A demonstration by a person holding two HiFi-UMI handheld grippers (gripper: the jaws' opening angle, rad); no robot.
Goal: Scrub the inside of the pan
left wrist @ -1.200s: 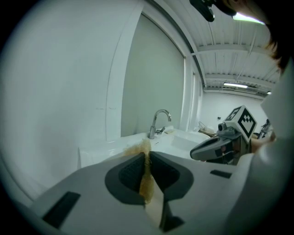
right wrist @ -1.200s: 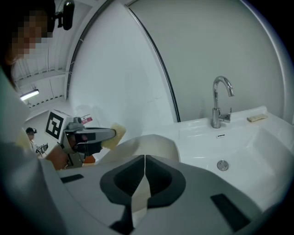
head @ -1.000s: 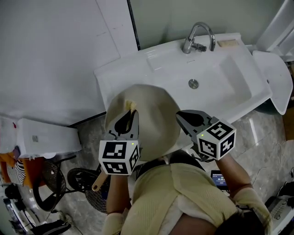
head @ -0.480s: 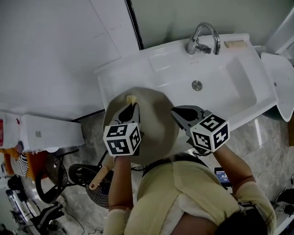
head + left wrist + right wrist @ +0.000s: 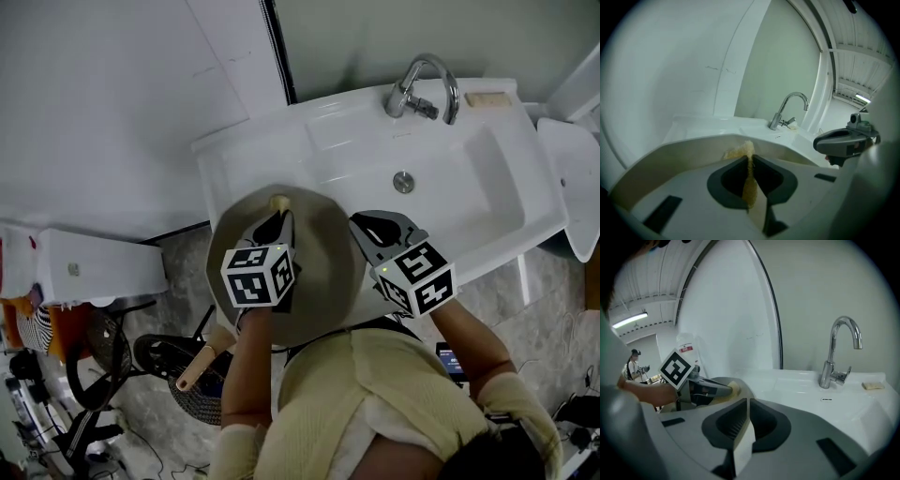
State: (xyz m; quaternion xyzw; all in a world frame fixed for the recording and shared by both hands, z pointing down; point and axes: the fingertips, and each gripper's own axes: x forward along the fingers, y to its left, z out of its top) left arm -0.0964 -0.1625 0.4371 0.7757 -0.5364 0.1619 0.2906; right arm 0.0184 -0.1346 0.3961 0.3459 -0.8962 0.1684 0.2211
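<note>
Left gripper (image 5: 278, 218): reaches forward over the pan, marker cube toward the person; jaws closed on a yellow sponge (image 5: 278, 201) that pokes out past their tips.
Right gripper (image 5: 362, 232): just right of the left one, angled inward; jaws clamped on the pan's right rim, a pale edge showing between them.
Pan (image 5: 323, 267): beige and round, its inside facing up, at the sink's left front corner; the sponge sits at its far inner wall.
Handle (image 5: 197, 367): wooden, pointing down and left over the floor.
Edges and room: the white sink (image 5: 459, 197) lies bare to the right, the faucet (image 5: 424, 82) at its far rim; a white wall stands close on the left.
Hidden: cubes and forearms cover the pan's near rim; whether the pan rests on the sink edge cannot be told.
</note>
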